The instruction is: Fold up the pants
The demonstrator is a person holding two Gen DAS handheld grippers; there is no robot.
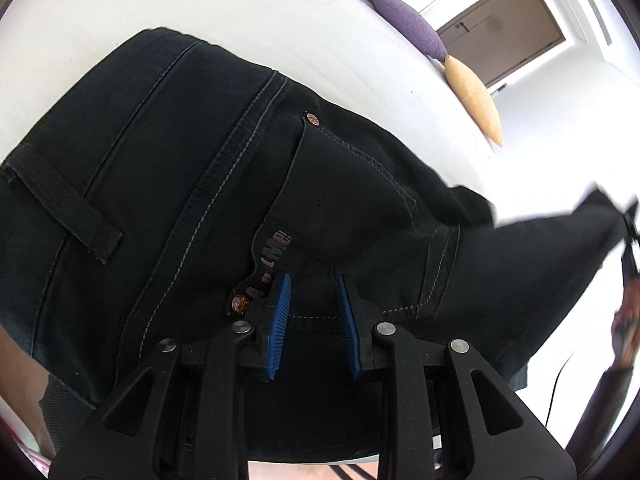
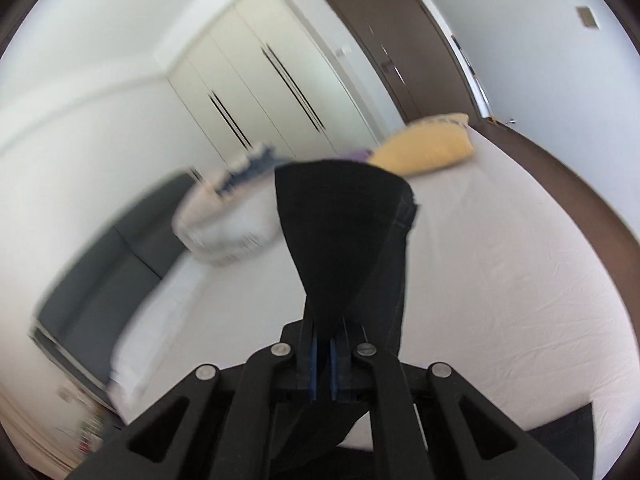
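Black jeans lie on the white bed, waistband and back pocket filling the left wrist view. My left gripper hovers low over the waistband near a copper rivet, its blue pads apart and nothing between them. One leg stretches off to the right, lifted toward my right gripper, seen small and blurred at the far right edge. In the right wrist view my right gripper is shut on the black leg fabric, which stands up in a cone above the bed.
A purple cushion and a yellow cushion lie at the bed's far side, with white pillows by the grey headboard. A brown door and white wardrobes stand behind.
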